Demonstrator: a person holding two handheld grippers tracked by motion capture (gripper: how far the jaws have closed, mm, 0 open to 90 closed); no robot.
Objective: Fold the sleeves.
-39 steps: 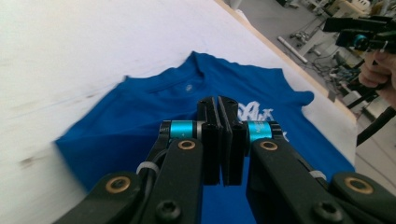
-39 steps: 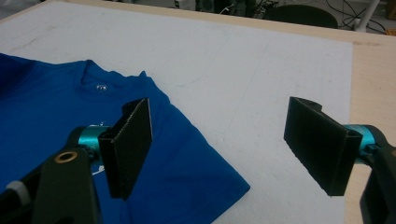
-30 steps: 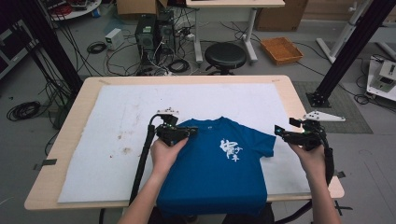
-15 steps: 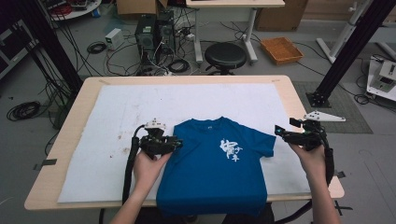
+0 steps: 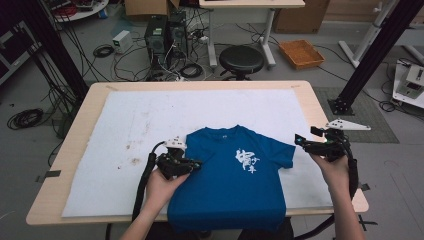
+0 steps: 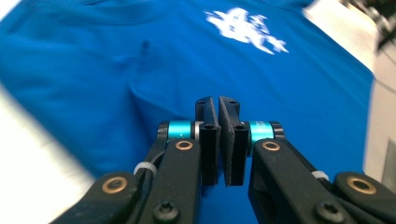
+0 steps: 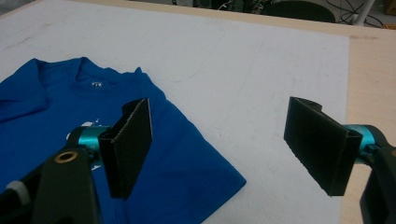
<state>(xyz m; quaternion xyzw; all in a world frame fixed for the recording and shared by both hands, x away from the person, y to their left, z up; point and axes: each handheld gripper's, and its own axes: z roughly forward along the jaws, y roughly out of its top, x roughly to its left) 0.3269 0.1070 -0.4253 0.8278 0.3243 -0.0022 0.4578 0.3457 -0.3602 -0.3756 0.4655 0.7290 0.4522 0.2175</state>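
White padding (image 5: 125, 125) is covering the wooden table (image 5: 320, 107), with a blue T-shirt (image 5: 235, 180) lying at its near edge. From above, the left gripper (image 5: 192, 164) is sitting at the shirt's left edge and the right gripper (image 5: 300, 141) beside the right sleeve. Looking along the left gripper (image 6: 218, 140), its jaws are pressing together over blue fabric (image 6: 116, 79). Along the right gripper (image 7: 224, 144), the jaws are standing wide apart above the sleeve (image 7: 187, 163).
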